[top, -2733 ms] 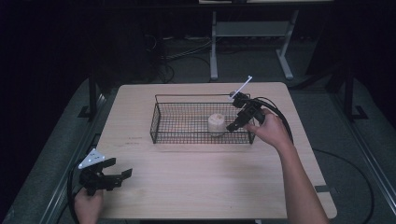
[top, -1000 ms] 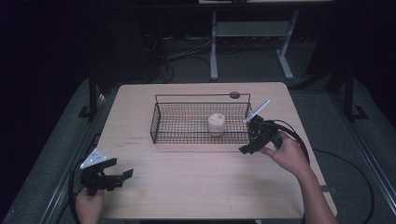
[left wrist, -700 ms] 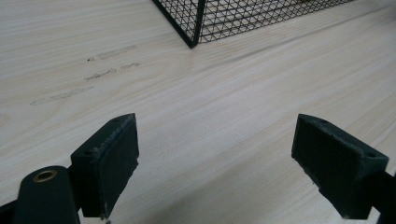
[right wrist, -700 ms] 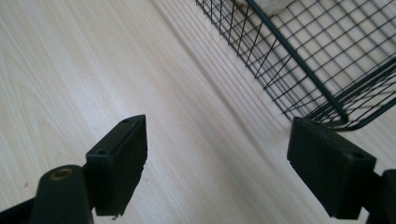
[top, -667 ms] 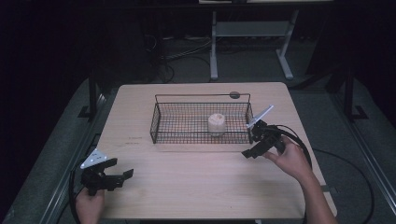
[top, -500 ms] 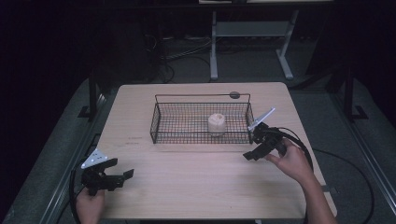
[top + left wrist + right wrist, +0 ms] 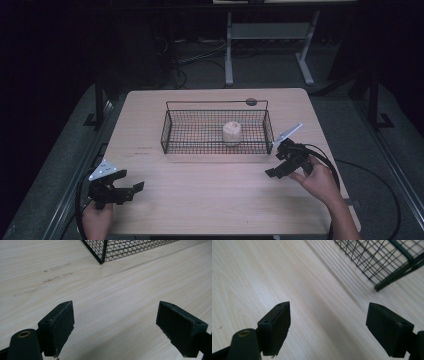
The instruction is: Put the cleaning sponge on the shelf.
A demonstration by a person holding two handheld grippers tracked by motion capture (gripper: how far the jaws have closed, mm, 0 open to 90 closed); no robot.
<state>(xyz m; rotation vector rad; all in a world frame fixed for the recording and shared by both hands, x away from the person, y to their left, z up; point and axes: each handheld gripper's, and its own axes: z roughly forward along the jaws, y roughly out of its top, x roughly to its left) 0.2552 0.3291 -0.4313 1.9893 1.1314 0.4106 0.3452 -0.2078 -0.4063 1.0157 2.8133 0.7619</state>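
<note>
Basket point(image 7: 215, 131) holds one pale cup point(image 7: 232, 132) (two hand-held grippers gape empty).

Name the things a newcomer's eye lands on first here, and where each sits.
A black wire basket stands at the middle of the wooden table, with a small pale round object inside it. Two open, empty tools flank it: the left tool near the front left corner, the right tool just off the basket's right end.

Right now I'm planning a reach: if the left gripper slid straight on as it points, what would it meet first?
Bare table, then probably the wire basket at its near corner, though depth is unclear.
</note>
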